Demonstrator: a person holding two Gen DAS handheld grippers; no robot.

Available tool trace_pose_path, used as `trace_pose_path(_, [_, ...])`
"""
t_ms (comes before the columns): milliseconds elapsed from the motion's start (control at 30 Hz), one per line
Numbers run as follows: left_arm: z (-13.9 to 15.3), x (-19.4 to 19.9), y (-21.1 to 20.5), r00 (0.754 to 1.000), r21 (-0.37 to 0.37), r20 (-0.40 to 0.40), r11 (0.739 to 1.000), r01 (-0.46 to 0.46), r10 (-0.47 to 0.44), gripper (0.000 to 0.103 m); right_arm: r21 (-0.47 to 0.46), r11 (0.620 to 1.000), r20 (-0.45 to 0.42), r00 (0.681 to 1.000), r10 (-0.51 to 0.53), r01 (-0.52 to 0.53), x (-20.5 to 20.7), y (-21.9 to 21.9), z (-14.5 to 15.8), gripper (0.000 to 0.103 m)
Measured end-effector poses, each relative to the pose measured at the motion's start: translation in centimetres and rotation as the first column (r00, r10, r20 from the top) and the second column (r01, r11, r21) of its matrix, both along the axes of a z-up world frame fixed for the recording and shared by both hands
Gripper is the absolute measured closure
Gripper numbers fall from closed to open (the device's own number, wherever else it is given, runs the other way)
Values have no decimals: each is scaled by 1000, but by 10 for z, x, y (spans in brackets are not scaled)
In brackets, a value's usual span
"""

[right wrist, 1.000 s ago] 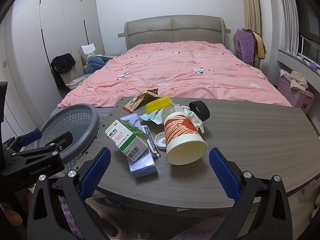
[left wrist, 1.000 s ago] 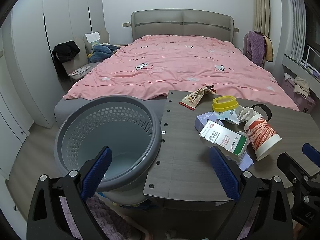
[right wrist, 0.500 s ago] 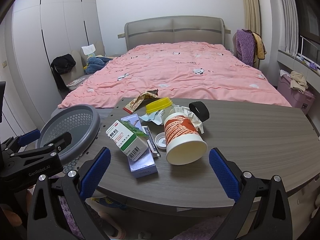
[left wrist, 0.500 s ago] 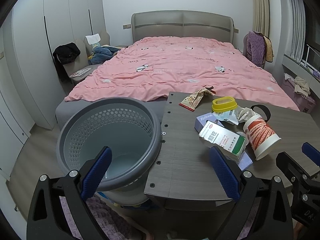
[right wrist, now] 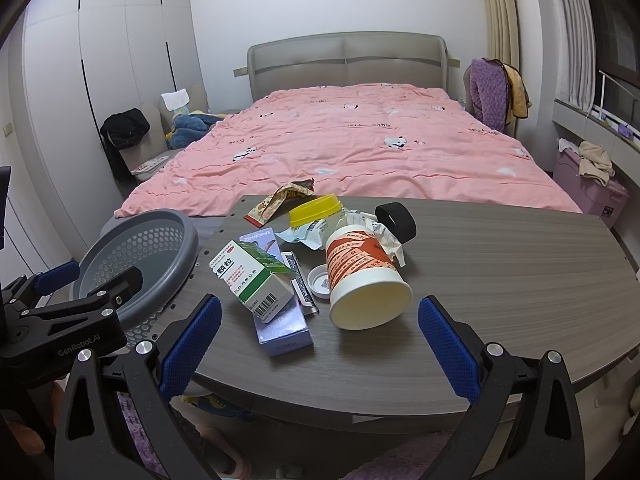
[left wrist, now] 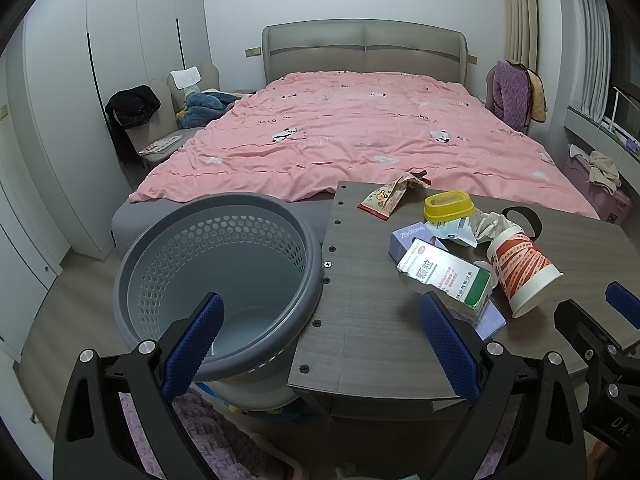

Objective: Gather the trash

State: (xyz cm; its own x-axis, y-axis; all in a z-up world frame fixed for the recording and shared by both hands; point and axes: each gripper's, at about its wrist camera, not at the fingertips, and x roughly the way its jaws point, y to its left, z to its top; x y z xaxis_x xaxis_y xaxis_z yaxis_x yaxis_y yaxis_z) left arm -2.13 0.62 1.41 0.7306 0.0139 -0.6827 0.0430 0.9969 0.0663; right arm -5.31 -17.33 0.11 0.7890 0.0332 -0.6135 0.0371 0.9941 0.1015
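I hold both claws wide open and empty, the left claw (left wrist: 318,338) over the desk's (right wrist: 500,264) left edge beside the grey perforated wastebasket (left wrist: 218,276), the right claw (right wrist: 320,338) at the near edge facing the tipped paper cup (right wrist: 366,276), medicine box (right wrist: 252,278) and snack wrapper (right wrist: 276,202).

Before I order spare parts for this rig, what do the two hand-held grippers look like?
Both look alike. The left hand-held gripper and the right hand-held gripper have black angular frames with triangular cut-outs, silver round bolts at the joints, and two fingers padded in blue, dotted rubber. In the right wrist view the left one's body carries white "GenRobot.AI" lettering. No cables show.
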Motion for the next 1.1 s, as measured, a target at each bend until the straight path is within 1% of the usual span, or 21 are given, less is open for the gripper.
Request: trace_pose_path(1100, [-2,1,-2,1000,3,-4,1000,1,-1,10,5,1000,-3,1000,2,-2,1,-1,0,6])
